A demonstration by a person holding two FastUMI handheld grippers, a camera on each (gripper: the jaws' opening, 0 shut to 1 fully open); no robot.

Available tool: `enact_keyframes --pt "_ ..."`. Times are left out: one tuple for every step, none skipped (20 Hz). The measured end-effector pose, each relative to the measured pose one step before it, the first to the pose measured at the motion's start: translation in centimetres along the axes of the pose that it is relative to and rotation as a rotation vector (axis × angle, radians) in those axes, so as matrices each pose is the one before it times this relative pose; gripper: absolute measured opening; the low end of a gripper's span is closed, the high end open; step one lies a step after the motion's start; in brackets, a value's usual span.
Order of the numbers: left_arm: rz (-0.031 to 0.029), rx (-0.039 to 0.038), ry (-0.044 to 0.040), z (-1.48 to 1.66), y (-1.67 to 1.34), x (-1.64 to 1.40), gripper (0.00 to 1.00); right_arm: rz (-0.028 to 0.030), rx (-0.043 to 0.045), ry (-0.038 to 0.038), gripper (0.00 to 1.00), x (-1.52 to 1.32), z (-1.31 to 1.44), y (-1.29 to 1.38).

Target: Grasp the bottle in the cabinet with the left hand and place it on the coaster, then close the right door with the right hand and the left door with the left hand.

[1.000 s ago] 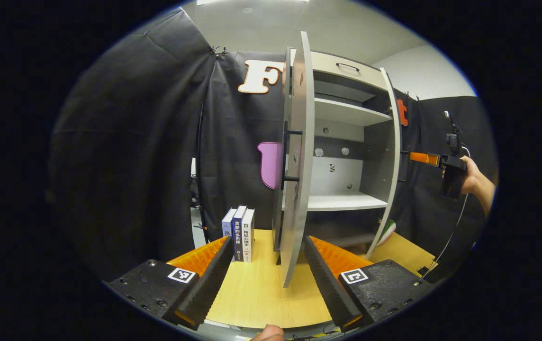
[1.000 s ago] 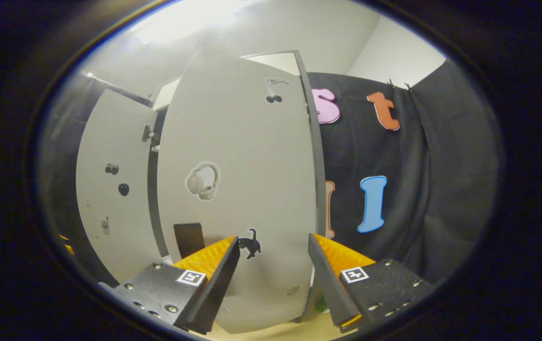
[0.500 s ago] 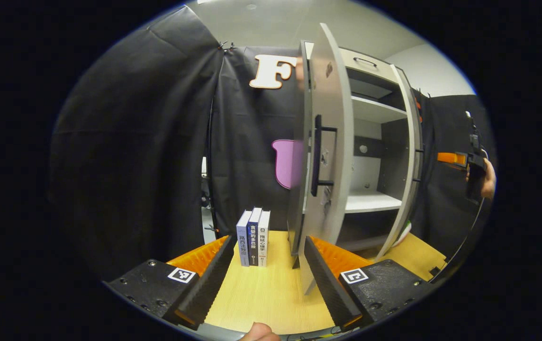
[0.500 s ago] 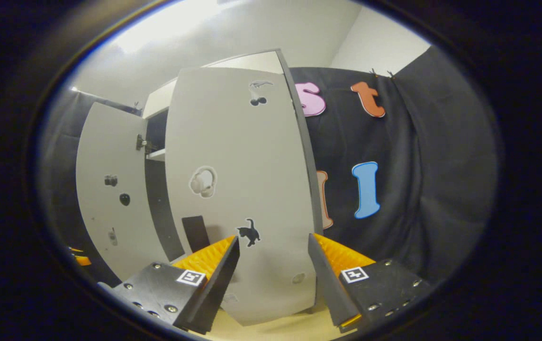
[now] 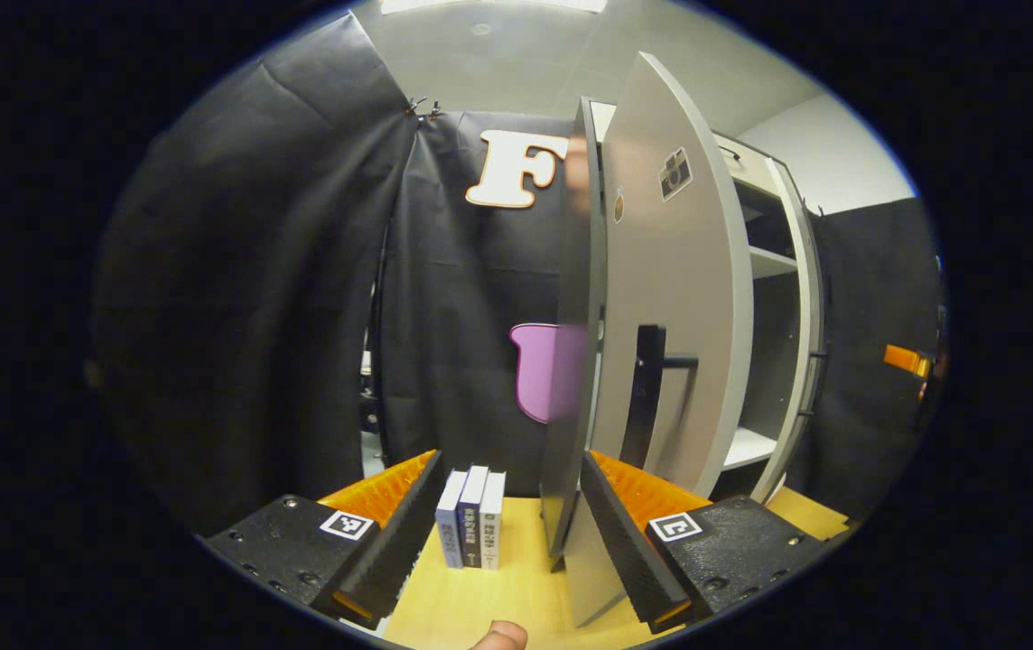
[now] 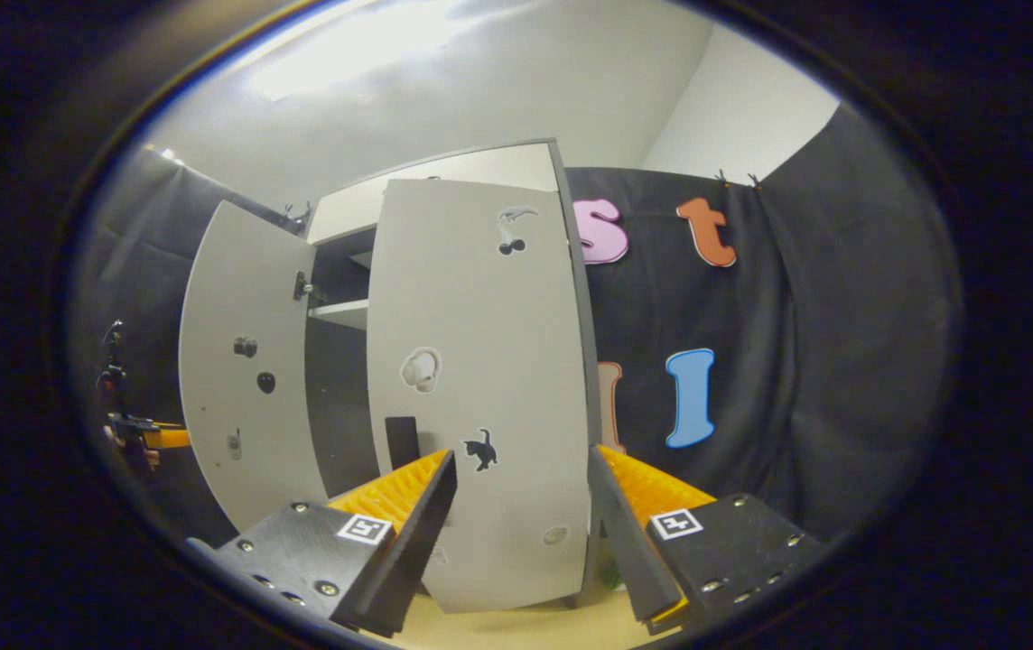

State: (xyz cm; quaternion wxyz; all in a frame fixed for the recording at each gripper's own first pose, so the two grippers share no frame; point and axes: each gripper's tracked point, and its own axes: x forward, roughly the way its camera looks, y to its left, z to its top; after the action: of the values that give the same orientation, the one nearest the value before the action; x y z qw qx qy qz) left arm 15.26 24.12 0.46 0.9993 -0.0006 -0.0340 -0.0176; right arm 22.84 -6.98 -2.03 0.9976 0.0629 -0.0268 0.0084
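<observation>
Left gripper (image 5: 506, 528) fingers apart, holding nothing, over the table (image 5: 516, 596). Just ahead between the fingers stand three books (image 5: 471, 516) and the edge of the left door (image 5: 670, 343), partly open, handle (image 5: 647, 397) facing the camera. Cabinet (image 5: 774, 298) shelves behind it. Right gripper (image 6: 521, 533) fingers apart, empty, aimed at the right door (image 6: 480, 379), nearly shut. Bottle: can't tell where.
</observation>
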Motion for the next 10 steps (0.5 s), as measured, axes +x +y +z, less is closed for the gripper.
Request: enact_keyframes --pt "-0.01842 0.00657 0.00612 0.014 -0.594 0.786 0.91 -0.00739 0.00222 0.00217 0.89 -0.981 -0.106 -0.057" --pt "0.02997 0.01979 0.00554 0.025 0.225 0.305 0.91 -0.00109 -0.00154 -0.00178 0.89 -1.142 0.086 0.035" --pt "0.01005 0.00974 0.01006 -0.377 0.209 0.067 0.9 0.00827 -0.00386 -0.00335 0.89 -1.321 0.146 0.287" --pt "0.00306 0.00377 -0.00667 0.475 -0.256 0.146 0.89 0.00452 -0.00607 -0.00532 0.89 -1.477 0.267 0.277" --pt "0.01149 0.00708 0.01425 -0.287 -0.114 -0.169 0.93 0.00178 -0.01163 -0.00342 0.89 -1.61 0.302 0.14" --pt "0.01965 -0.01101 -0.00505 0.124 0.143 -0.142 0.89 -0.00294 -0.01152 -0.0015 0.86 -1.61 0.255 -0.05" --pt "0.01365 -0.00256 0.00932 -0.058 -0.111 0.01 0.96 -0.00124 -0.00997 0.00055 0.89 -1.648 0.204 0.048" --pt "0.00567 0.00628 0.00863 -0.125 -0.275 -0.129 0.89 -0.00096 -0.00728 0.00852 0.89 -1.601 0.078 0.046" --pt "0.00083 0.01024 0.00612 0.092 -0.332 -0.034 0.89 -0.01061 -0.00533 0.01024 0.85 -1.735 0.152 -0.2" --pt "-0.0108 0.01719 0.00882 -0.042 -0.523 -0.029 0.89 -0.01197 -0.00073 0.00662 0.89 -1.725 0.202 -0.414"
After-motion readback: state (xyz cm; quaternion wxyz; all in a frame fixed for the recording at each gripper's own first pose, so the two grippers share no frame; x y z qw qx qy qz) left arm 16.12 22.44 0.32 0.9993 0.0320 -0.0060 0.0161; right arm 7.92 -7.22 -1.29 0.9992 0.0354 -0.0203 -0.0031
